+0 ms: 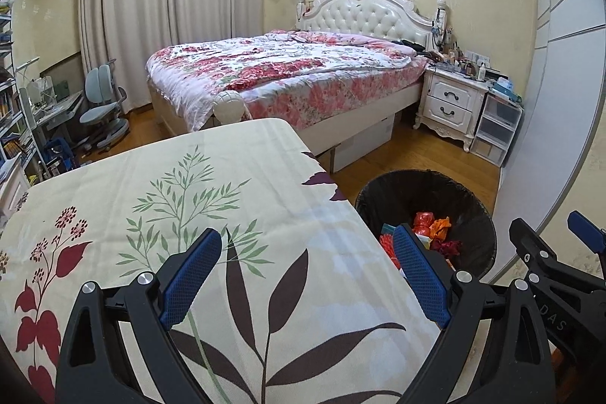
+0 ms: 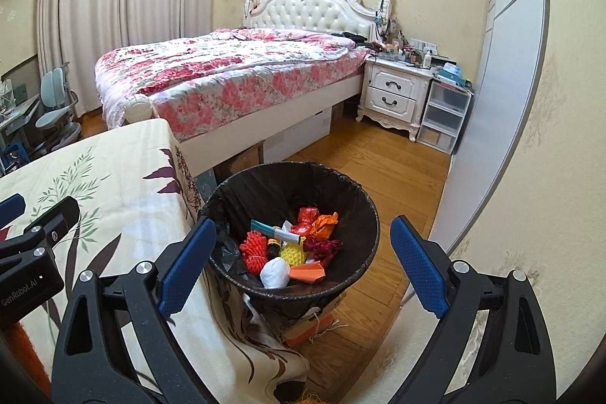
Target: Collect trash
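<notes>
Blue-padded fingers of the left gripper (image 1: 306, 245) are spreading wide apart in the nearest part of the left wrist view, holding nothing between them. They are hanging over the near right part of a table (image 1: 113, 199) that is wearing a cream cloth printed with green sprigs, dark leaves and red flowers. No loose item is showing on the cloth.

Over on the right side, the right gripper (image 2: 303, 243) is also standing wide open and gripping nothing, its two blue fingers framing the bin from above. Part of the right gripper is poking into the lower right corner of the left wrist view, and part of the left gripper is showing at the left edge of the right wrist view, so the two are sitting side by side.

Just beside the table's right edge, on the wooden floor (image 2: 378, 161), a round bin (image 2: 365, 211) with a black liner is standing upright. Trash (image 2: 291, 248) is lying inside it: red and orange crumpled wrappers, a red ridged piece, a yellow ridged piece, a white crumpled ball, a flat orange piece, and a pale tube with a teal end. In the left wrist view the bin (image 1: 473, 199) is sitting to the right of the table, partly hidden by the right finger.

Farther away, a bed (image 2: 227, 74) with a floral cover is filling the middle of the room, with a white nightstand (image 2: 394, 93) at its right and curtains (image 2: 113, 6) at the far left.
</notes>
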The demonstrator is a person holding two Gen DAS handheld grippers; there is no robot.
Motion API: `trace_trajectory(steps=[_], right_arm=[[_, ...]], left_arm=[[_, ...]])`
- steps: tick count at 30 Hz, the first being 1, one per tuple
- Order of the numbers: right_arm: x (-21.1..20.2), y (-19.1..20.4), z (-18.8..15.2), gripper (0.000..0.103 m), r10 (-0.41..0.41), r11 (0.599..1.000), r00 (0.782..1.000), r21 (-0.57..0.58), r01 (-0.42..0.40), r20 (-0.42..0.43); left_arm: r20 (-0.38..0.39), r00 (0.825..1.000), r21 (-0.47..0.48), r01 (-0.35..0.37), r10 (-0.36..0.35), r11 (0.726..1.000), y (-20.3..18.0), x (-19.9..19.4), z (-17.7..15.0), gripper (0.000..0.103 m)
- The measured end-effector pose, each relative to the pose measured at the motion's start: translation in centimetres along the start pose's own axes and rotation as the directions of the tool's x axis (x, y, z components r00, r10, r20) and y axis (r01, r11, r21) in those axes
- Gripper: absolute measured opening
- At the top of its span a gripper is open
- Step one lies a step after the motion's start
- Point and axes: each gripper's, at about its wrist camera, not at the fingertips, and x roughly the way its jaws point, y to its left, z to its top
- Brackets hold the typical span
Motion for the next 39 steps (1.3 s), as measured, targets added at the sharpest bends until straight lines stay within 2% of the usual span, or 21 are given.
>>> trace_trajectory(steps=[9, 39], right_arm=[[-2.0, 0.0, -0.4, 0.091, 0.012, 1.0, 1.0, -0.003, -0.011, 0.029], [-2.9, -0.1, -0.8, 0.091, 0.01, 1.0, 0.999, -0.002, -0.01, 0.04]], left_arm=[[0.023, 1.0, -0.007, -0.008, 0.009, 1.0, 0.5, -1.7, -0.7, 0.091], [0.029, 1.0, -0.019, -0.004, 0.005, 1.0, 0.7, -2.4, -1.1, 0.091]])
